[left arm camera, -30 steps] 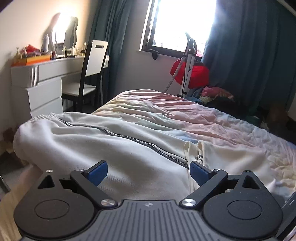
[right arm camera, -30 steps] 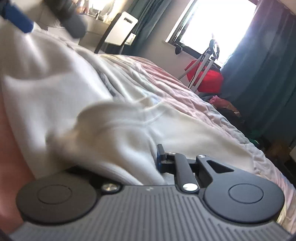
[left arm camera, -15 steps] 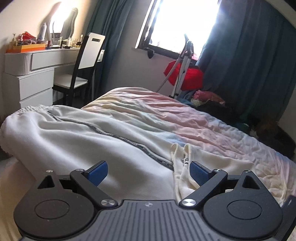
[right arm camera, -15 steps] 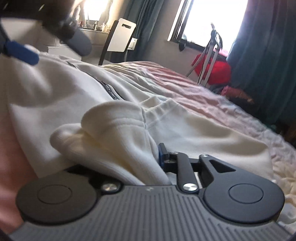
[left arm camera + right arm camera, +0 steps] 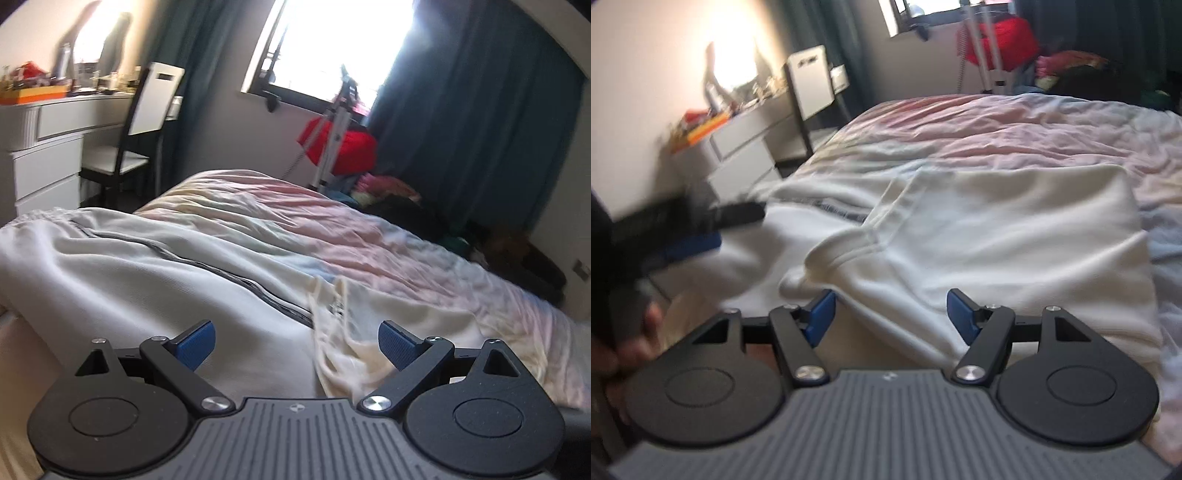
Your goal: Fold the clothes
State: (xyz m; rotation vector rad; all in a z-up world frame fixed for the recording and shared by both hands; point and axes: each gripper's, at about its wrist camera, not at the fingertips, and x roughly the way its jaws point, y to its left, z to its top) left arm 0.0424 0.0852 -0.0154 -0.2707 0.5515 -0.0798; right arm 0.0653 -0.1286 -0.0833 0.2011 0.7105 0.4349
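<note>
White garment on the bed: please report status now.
Left gripper open, empty. Right gripper opening, nothing pinched. White garment lies partly folded on bed. Nothing in the way.

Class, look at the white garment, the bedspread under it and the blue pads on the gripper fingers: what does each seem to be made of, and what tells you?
White garment: likely thick cotton-type knit, matte; soft rounded folds, stitched hems.
Bedspread: thin woven cloth, matte, pastel-printed; fine sharp wrinkles.
Blue pads: probably rubber or plastic; fine ribbed texture, dull sheen.

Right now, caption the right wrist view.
Right gripper opening above a cream garment on the pastel bedspread.
</note>
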